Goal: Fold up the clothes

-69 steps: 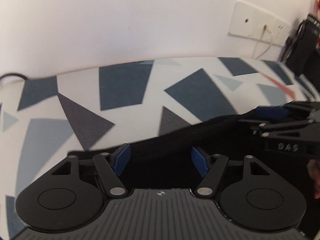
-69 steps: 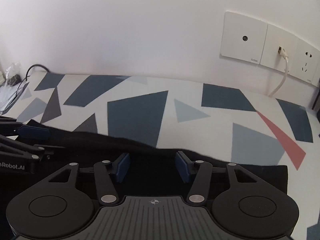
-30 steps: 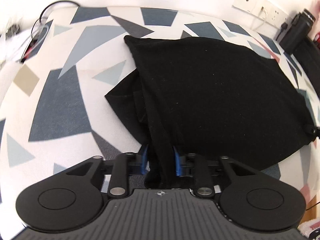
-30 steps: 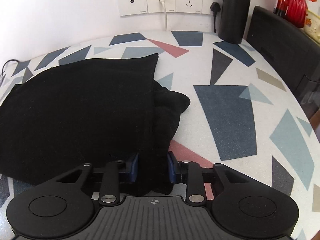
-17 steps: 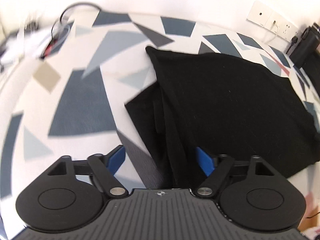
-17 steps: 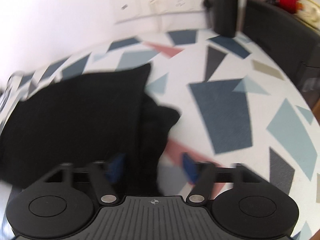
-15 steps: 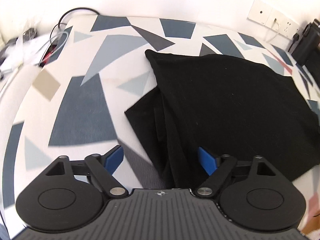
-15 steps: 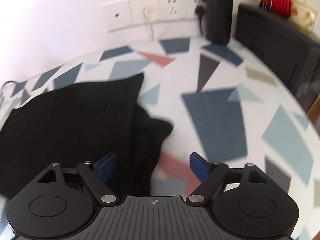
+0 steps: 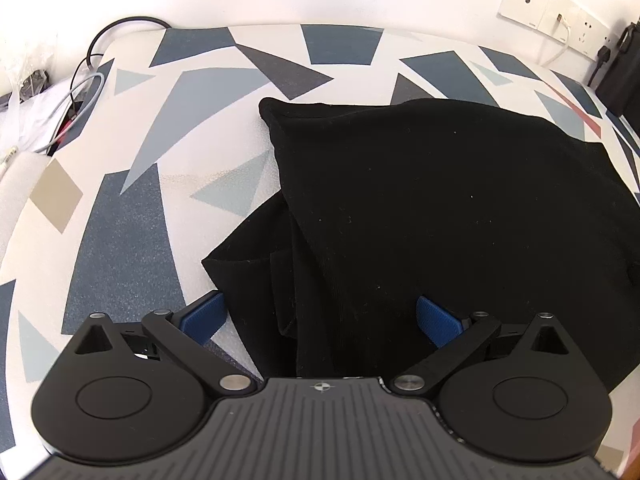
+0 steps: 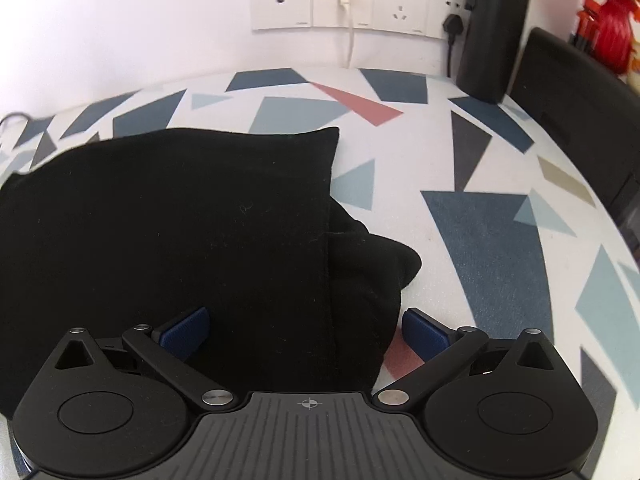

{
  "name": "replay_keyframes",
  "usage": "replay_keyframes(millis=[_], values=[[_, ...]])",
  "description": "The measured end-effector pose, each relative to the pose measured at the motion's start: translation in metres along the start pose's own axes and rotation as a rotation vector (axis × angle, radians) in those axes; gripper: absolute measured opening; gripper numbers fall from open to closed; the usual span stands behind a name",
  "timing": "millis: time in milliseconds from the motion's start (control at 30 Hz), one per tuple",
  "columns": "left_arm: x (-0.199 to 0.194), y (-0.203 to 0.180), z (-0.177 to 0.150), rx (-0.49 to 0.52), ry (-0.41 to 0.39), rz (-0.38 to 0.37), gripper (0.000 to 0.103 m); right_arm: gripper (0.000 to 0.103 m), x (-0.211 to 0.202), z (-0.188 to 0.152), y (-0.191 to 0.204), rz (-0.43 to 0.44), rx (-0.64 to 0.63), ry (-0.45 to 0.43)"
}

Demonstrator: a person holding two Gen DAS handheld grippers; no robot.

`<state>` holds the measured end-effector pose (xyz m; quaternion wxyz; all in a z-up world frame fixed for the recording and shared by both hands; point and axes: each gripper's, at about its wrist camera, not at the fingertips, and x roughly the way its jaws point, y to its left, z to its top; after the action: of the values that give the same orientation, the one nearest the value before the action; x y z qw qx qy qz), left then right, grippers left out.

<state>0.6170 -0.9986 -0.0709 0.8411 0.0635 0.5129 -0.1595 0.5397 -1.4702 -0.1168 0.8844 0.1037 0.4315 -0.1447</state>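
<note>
A black garment [image 9: 440, 208] lies folded on the patterned table [image 9: 120, 240], with a sleeve sticking out at its left side. My left gripper [image 9: 320, 316] is open above the garment's near left edge and holds nothing. In the right wrist view the same garment [image 10: 180, 220] fills the left half, with a bunched sleeve [image 10: 372, 264] at its right side. My right gripper [image 10: 306, 330] is open above the near right edge and holds nothing.
Cables and a plastic bag [image 9: 44, 92] lie at the table's far left. Wall sockets [image 10: 348, 0] with a white cable sit on the back wall. A black bottle [image 10: 494, 28] and a black box [image 10: 576, 100] stand at the far right.
Both grippers were shut on the garment's near edge a second ago. They have opened wide and let the cloth go. The garment has settled flat on the table.
</note>
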Motion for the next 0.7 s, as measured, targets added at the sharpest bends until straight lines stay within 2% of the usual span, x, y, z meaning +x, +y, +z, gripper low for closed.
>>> replay_keyframes(millis=[400, 567, 700], values=[[0.0029, -0.0033, 0.0012, -0.035, -0.004, 0.031, 0.103, 0.102, 0.0031, -0.0054, 0.0022, -0.039, 0.066, -0.095], [0.0057, -0.0040, 0.0071, -0.062, -0.002, 0.051, 0.103, 0.102, 0.0039, -0.0017, 0.0028, -0.042, 0.067, -0.073], [0.0059, 0.0003, 0.0040, -0.026, -0.031, 0.030, 0.103, 0.102, 0.0048, 0.0000, 0.0041, -0.045, 0.063, -0.060]])
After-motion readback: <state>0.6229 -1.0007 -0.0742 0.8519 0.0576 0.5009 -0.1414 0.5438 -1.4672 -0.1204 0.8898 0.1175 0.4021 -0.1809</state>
